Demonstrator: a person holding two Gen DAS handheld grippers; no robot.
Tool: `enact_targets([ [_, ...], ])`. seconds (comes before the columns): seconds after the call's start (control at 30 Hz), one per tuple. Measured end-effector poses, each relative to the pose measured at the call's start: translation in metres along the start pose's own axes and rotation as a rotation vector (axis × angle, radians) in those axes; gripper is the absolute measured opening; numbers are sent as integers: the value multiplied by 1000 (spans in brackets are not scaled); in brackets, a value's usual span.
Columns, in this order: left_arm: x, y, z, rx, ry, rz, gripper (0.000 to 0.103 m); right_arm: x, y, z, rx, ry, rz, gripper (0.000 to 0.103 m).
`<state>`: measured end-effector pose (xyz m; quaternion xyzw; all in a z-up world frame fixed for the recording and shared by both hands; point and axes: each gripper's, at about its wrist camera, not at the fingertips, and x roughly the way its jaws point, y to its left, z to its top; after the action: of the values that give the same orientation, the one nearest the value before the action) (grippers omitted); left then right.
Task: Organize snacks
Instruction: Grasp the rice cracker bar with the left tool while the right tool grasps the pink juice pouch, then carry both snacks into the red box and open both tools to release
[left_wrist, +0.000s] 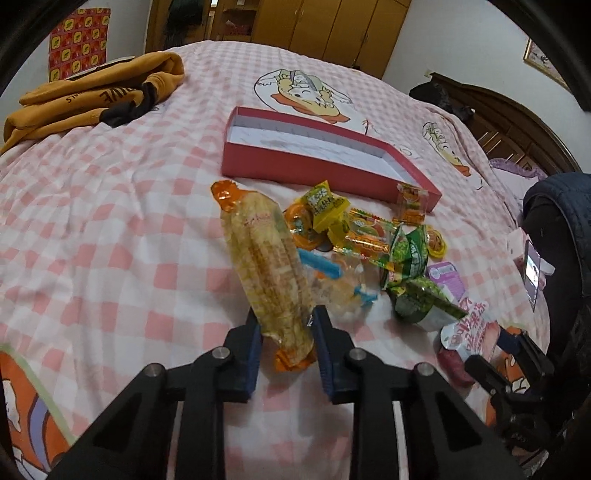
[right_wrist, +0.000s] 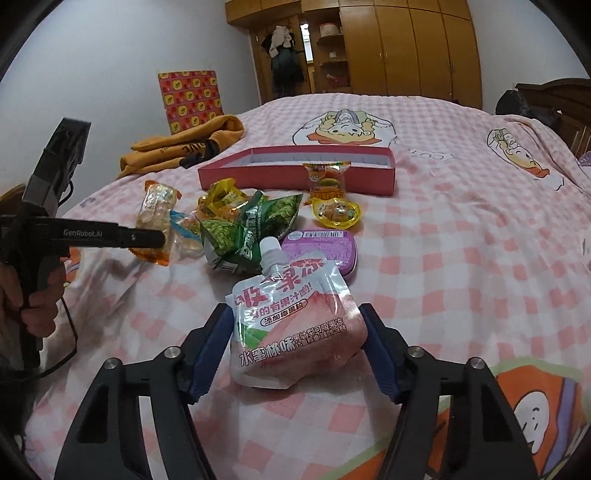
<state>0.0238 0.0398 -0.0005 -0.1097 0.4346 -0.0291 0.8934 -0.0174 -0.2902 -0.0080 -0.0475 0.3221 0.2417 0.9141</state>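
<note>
Both mid-grab: left gripper (left_wrist: 286, 345) pinching the cracker pack (left_wrist: 269, 266), right gripper (right_wrist: 297, 350) squeezing the jelly pouch (right_wrist: 291, 321), next lift both to the red box (left_wrist: 317, 155) ahead.

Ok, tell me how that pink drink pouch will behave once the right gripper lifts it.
The pouch looks soft and part-filled, its foil dented between the right gripper fingers, so it will probably sag and bulge rather than stay stiff. The glossy film may slip under a light grip. The liquid likely makes it heavy for its size, and the cap end may droop.
</note>
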Motion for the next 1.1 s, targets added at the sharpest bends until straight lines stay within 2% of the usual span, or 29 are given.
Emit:
enact_targets([
  [0.3, -33, 3, -4, 7, -49, 15, 25, -27, -16, 4, 100, -89, 77, 66],
  [0.5, -56, 0, 8, 26, -99, 25, 25, -46, -35, 20, 189, -159, 132, 66],
  [0.8, -67, -6, 30, 30, -155, -3, 25, -55, -40, 51, 162, -224, 133, 66],
  [1.1, -68, -11, 48, 38, -192, -31, 25, -44, -39, 84, 129, -264, 166, 66],
])
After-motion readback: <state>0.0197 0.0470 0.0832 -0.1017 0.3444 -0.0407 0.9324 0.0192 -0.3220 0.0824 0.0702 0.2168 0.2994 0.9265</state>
